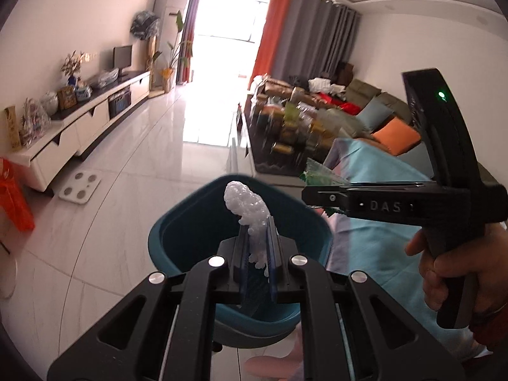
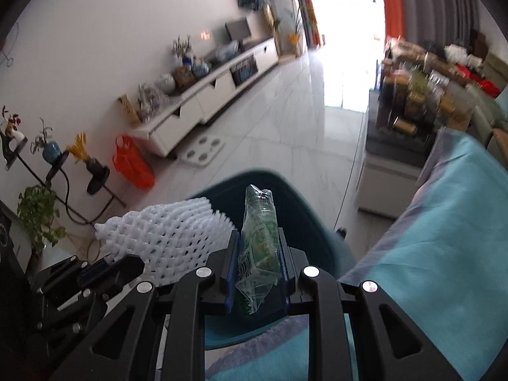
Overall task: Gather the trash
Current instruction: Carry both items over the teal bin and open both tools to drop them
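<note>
A crumpled white foam net [image 1: 244, 203] sticks up between the fingers of my left gripper [image 1: 257, 238], which is shut on it. It hangs over the open mouth of a teal trash bin [image 1: 177, 222] on the floor. My right gripper [image 2: 257, 238] is shut on a clear green plastic wrapper [image 2: 258, 222], also over the bin [image 2: 311, 216]. The left wrist view shows the right gripper [image 1: 309, 195] side-on at the right, a hand on its grip, the wrapper [image 1: 317, 174] poking from its tip. In the right wrist view the left gripper [image 2: 123, 262] with the foam net [image 2: 165, 241] is close at lower left.
A teal cloth [image 1: 381, 222] covers the surface right of the bin. On the shiny tiled floor lie a white scale [image 1: 79, 187] and an orange bag [image 1: 12, 200] by a long white TV cabinet [image 1: 79, 127]. A low table crowded with jars [image 1: 285, 139] stands beyond the bin. A plant stand [image 2: 63, 171] is at far left.
</note>
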